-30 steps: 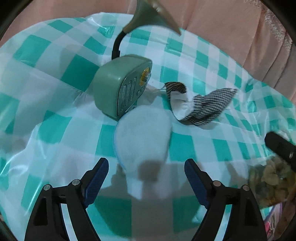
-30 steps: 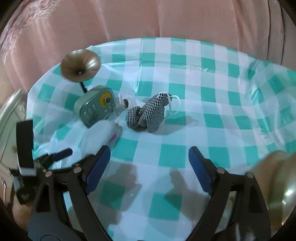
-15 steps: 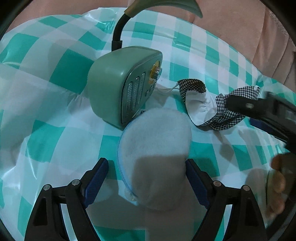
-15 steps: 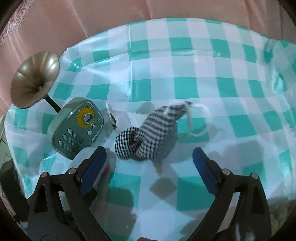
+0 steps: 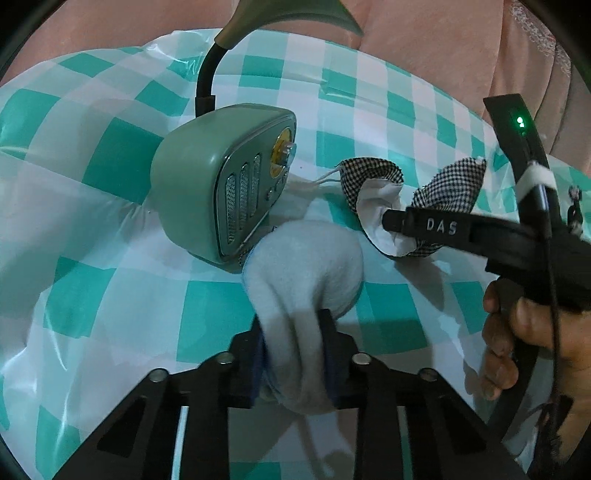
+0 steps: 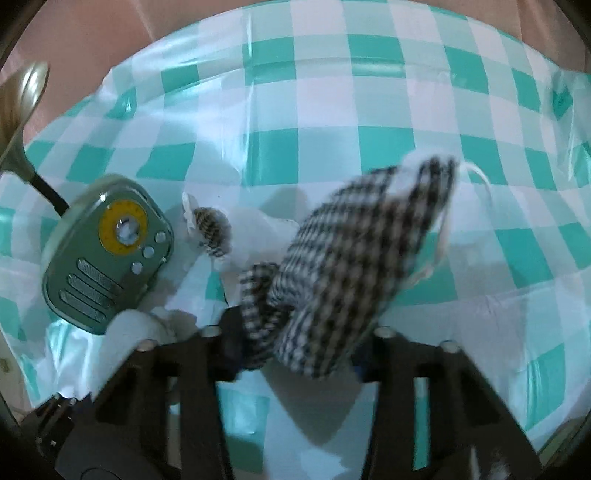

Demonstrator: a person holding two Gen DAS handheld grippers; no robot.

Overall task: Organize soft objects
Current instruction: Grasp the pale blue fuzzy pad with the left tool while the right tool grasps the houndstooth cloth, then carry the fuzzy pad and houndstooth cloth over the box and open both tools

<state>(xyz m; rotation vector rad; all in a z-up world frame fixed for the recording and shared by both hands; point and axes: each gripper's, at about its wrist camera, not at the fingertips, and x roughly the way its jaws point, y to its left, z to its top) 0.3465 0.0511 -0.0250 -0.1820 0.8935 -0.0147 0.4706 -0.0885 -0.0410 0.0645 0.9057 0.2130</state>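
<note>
**Operator:** Status, near to far, left unit first.

**Technician:** Left gripper (image 5: 293, 349): both blue-padded fingers are pressed onto the pale grey sock (image 5: 303, 280), pinching its near end. The rounded far end of the sock lies on the checked tablecloth (image 5: 110, 295), just beside the lower front corner of the green radio (image 5: 221, 184).

**Operator:** And the right unit?

**Technician:** Right gripper (image 6: 295, 343): fingers drawn in on the black-and-white checked mask (image 6: 354, 266), clamping its near edge. The cloth rises tilted from the fingers toward the upper right (motion blur softens its outline). Its white ear loop (image 6: 476, 181) hangs at the far end.

**Operator:** Further out?

**Technician:** From the left wrist view, the right gripper (image 5: 391, 223) reaches into the mask (image 5: 376, 206) from the right, its tip against the white lining; the person's right hand (image 5: 517, 339) holds the handle. Behind the radio, a black stem carries a brass horn (image 5: 280, 18). Pink curtain (image 5: 443, 44) closes the background beyond the table edge.
</note>
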